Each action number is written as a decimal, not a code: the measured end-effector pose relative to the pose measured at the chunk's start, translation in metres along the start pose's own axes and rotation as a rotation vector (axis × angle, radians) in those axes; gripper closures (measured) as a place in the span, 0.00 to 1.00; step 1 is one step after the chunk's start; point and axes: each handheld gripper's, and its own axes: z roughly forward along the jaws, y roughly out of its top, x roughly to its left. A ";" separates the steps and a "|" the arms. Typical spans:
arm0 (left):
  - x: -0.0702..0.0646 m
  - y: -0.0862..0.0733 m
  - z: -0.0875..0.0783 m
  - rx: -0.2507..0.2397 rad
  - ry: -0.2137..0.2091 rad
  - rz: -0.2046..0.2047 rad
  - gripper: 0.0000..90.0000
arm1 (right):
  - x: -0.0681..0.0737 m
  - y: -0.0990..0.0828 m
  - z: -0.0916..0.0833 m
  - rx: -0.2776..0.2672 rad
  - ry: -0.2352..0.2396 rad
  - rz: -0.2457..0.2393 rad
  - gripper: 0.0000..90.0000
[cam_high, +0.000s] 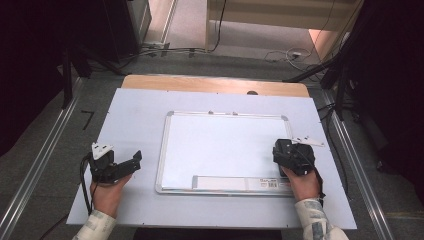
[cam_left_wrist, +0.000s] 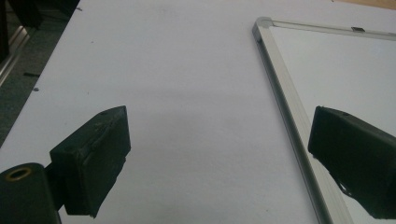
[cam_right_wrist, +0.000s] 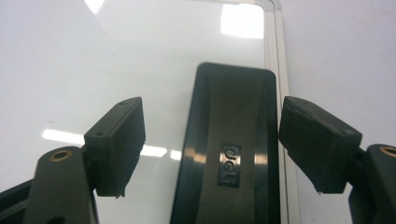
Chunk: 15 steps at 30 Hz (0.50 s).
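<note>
A white-surfaced whiteboard (cam_high: 220, 145) in a silver frame lies flat on the pale mat (cam_high: 132, 112). My right gripper (cam_high: 281, 150) hovers over the board's right edge. In the right gripper view a black eraser (cam_right_wrist: 231, 140) with an embossed logo lies on the whiteboard (cam_right_wrist: 93, 56) between the jaws of my right gripper (cam_right_wrist: 212, 109), which stand apart from its sides. My left gripper (cam_high: 134, 161) rests on the mat left of the board. In the left gripper view my left gripper (cam_left_wrist: 219, 126) is wide open with nothing between its jaws, beside the board's frame (cam_left_wrist: 280, 88).
A pen tray strip (cam_high: 235, 182) with a label runs along the board's near edge. The wooden tabletop (cam_high: 215, 84) shows beyond the mat. Metal rails (cam_high: 45, 160) flank the table, and cables (cam_high: 290, 54) lie on the floor behind it.
</note>
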 end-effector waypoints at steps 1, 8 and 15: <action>0.000 0.000 0.000 0.000 0.001 -0.001 0.07 | 0.000 0.001 -0.003 -0.010 0.009 0.003 0.24; 0.001 0.000 0.000 -0.002 0.005 0.000 0.07 | -0.001 0.002 -0.017 -0.050 0.057 -0.010 0.20; 0.004 0.001 0.000 -0.001 0.013 -0.013 0.07 | -0.007 0.000 -0.031 -0.071 0.086 -0.017 0.16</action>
